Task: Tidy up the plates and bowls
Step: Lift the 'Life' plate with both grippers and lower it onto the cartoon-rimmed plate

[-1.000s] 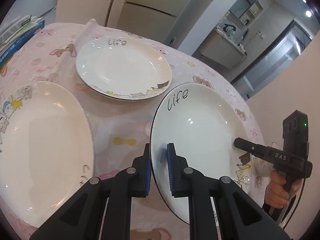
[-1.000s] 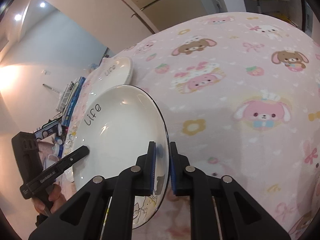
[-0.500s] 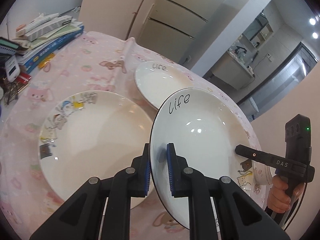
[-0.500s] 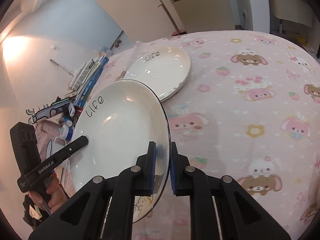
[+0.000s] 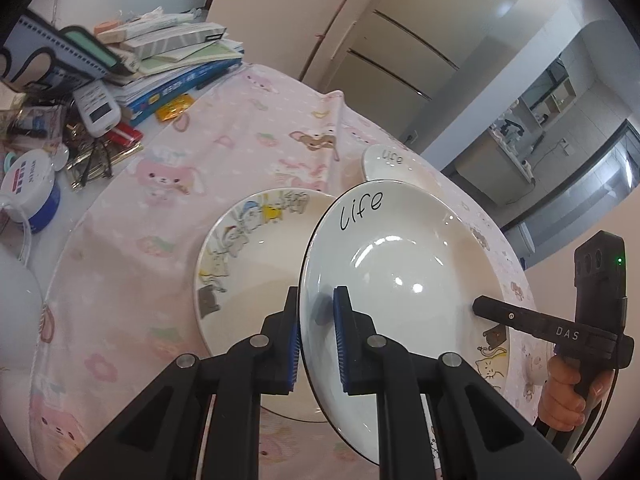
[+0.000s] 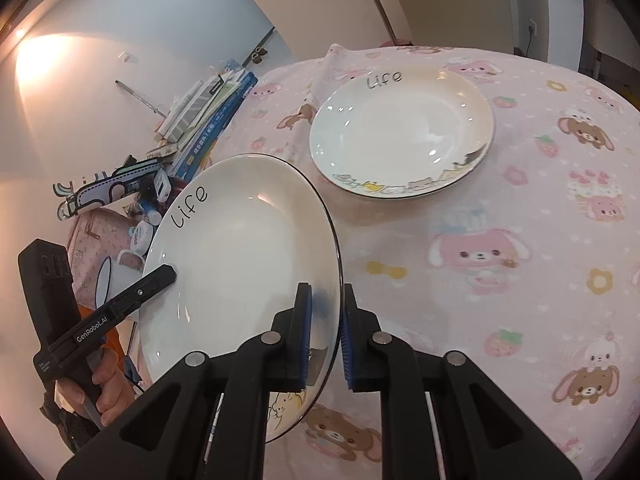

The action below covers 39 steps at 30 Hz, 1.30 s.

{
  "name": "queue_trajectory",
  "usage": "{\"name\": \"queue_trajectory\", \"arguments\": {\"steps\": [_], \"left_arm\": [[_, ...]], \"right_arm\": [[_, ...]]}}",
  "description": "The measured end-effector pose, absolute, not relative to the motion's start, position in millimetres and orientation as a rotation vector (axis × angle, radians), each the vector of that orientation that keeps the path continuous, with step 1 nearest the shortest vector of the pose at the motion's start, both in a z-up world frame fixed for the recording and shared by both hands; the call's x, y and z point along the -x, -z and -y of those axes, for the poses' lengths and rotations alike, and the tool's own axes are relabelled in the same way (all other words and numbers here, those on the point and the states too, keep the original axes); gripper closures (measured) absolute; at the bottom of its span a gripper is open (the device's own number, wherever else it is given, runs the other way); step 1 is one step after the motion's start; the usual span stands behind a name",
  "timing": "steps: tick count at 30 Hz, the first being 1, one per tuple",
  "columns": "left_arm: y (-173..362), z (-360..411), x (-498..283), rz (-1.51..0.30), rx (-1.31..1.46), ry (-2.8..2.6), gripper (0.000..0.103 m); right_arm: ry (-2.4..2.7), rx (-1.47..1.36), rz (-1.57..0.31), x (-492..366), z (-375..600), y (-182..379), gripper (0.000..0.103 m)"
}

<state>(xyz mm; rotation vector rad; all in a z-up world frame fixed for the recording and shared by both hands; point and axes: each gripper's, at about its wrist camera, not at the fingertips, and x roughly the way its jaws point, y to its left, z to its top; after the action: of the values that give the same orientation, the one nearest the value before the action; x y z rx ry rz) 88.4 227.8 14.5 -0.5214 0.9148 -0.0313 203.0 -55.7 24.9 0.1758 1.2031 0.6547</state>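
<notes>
Left gripper (image 5: 316, 340) and right gripper (image 6: 325, 334) each stood nearly closed, their blue pads clamped on opposite rims of one white plate (image 5: 400, 280) lettered "Life", which was held tilted above the pink cartoon tablecloth (image 5: 160, 240); the plate was empty, with small animal drawings along its near rim. In the left wrist view the held plate overlapped a second plate (image 5: 248, 272) lying flat on the cloth just behind it, empty and edged with cartoon figures, and a third plate (image 5: 384, 160), also lettered "Life", lay farther back, partly hidden. The right wrist view showed only one resting plate (image 6: 400, 132), empty and well apart from the held plate, beyond its far edge. The left view alone showed a stack of books (image 5: 180, 64), a remote control (image 5: 96, 108) and a round tub (image 5: 28, 188) at the table's edge; whether the tub held anything could not be told. Each view showed the opposite gripper gripped by a hand (image 5: 564, 396) at the plate's far rim
</notes>
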Motion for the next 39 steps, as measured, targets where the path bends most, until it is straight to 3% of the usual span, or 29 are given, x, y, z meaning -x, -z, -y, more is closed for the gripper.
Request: {"name": "queue_trajectory", "arguments": {"steps": [18,39], "left_arm": [[31.5,-265.4,-91.4,-0.976,0.611,0.035,0.088],[22.9,-257.9,-86.9,-0.975,0.496,0.004,0.088]], "right_arm": [[-0.638,-0.100,-1.295,-211.4,7.3,3.1,0.089],[-0.640,-0.076,-1.306,-212.5,-5.1,10.4,0.087]]}}
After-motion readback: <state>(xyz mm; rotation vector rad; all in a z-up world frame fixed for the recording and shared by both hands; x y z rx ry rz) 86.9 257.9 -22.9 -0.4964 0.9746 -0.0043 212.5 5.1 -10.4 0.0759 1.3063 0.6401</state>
